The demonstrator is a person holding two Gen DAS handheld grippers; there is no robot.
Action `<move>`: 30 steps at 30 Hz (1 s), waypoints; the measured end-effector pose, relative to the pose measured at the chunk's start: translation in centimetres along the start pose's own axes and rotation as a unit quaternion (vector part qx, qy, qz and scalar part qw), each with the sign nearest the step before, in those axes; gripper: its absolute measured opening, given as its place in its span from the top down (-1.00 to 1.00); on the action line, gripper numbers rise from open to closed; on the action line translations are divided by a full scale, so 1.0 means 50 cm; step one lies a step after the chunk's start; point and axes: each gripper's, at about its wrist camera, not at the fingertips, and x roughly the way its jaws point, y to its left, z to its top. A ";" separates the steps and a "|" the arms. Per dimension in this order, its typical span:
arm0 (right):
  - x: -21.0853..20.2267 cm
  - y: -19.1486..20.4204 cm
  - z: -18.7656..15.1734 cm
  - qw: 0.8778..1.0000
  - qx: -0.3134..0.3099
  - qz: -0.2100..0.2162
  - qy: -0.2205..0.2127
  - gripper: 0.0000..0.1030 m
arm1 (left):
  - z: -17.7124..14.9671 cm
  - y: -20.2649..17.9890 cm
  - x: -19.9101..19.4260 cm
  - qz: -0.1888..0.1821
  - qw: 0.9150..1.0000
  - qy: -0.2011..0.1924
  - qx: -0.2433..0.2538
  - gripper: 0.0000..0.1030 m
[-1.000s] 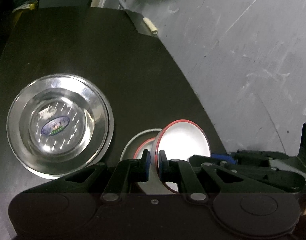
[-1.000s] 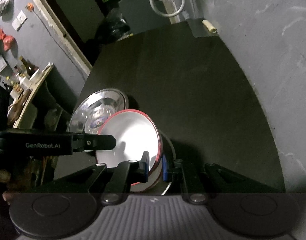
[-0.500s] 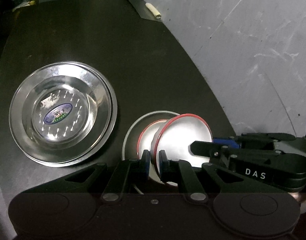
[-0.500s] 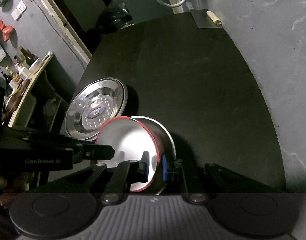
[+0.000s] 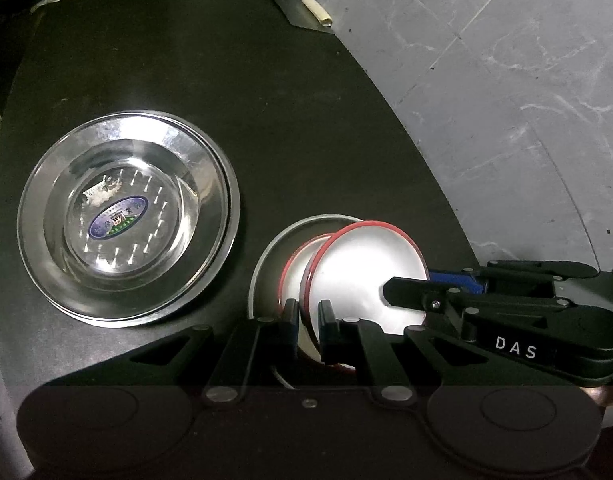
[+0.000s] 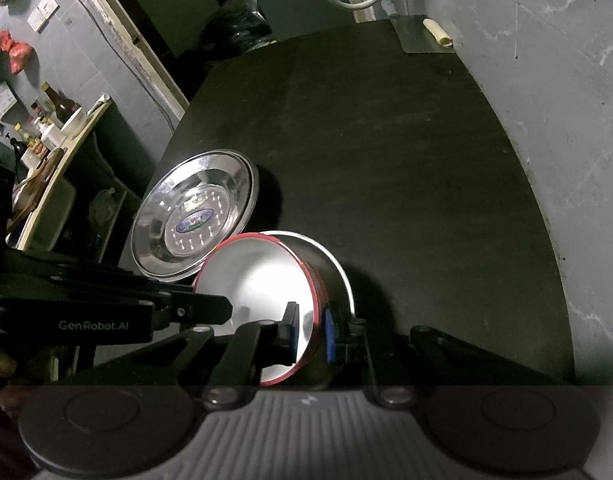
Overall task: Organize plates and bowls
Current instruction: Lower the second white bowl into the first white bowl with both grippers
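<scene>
A white bowl with a red rim [image 5: 366, 272] hangs tilted over the black table [image 5: 266, 100]. My left gripper [image 5: 308, 320] is shut on its near rim. My right gripper [image 5: 426, 288] reaches in from the right and pinches the opposite rim. Under it a second red-rimmed bowl [image 5: 296, 268] sits nested in a steel bowl [image 5: 262, 264]. In the right wrist view the same held bowl [image 6: 258, 280] is clamped by my right gripper [image 6: 310, 328], with the left gripper [image 6: 222, 308] at its left edge and the steel bowl [image 6: 338, 268] beneath. Stacked steel plates [image 5: 126, 216] [image 6: 194, 216] lie to the left.
A cleaver with a pale handle [image 5: 306, 8] [image 6: 426, 36] rests at the table's far corner. Grey floor [image 5: 506, 120] borders the table's right edge. A shelf with bottles [image 6: 46, 120] stands beyond the left edge.
The held bowl has sunk a little toward the nested bowls below, and more of the steel plates now shows beside it. Both grippers keep their hold.
</scene>
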 end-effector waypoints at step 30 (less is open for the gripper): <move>0.004 -0.002 0.003 1.000 -0.006 0.002 -0.004 0.72 | -0.004 0.004 -0.010 0.004 1.000 -0.009 -0.010 0.76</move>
